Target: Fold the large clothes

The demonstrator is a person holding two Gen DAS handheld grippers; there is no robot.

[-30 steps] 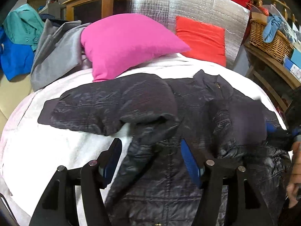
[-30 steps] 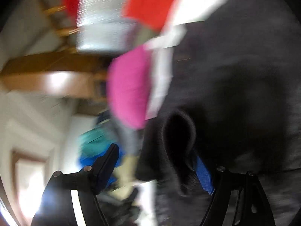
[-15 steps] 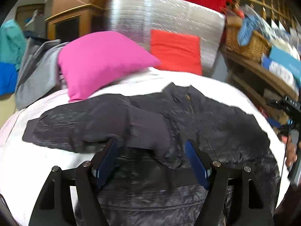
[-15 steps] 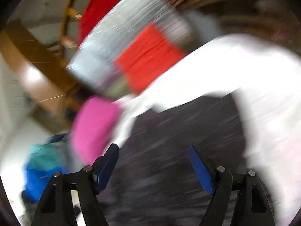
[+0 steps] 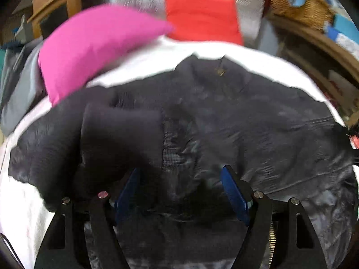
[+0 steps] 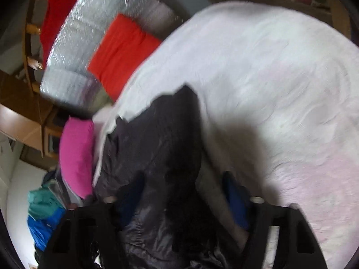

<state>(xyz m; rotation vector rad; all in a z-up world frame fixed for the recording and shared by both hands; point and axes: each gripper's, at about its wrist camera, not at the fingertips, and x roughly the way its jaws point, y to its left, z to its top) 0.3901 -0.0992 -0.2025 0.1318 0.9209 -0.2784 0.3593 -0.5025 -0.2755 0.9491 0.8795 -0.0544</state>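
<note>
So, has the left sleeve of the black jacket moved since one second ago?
Yes. The sleeve was spread out to the left below the pink pillow; now it is folded rightward over the jacket body.

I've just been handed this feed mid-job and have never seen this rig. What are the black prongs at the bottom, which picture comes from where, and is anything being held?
There is no robot arm here: a person carries a two-finger gripper in each hand, and each one has a fisheye camera looking forward along its fingers. The black prongs with blue pads are those fingers.

The left wrist view shows the left gripper, open, above a dark jacket spread on a white bed cover, one sleeve folded over its body. A pink pillow and a red pillow lie behind.

The right wrist view is tilted and blurred. The right gripper is open, with jacket fabric between its fingers. Neither gripper is clamped on anything.
</note>
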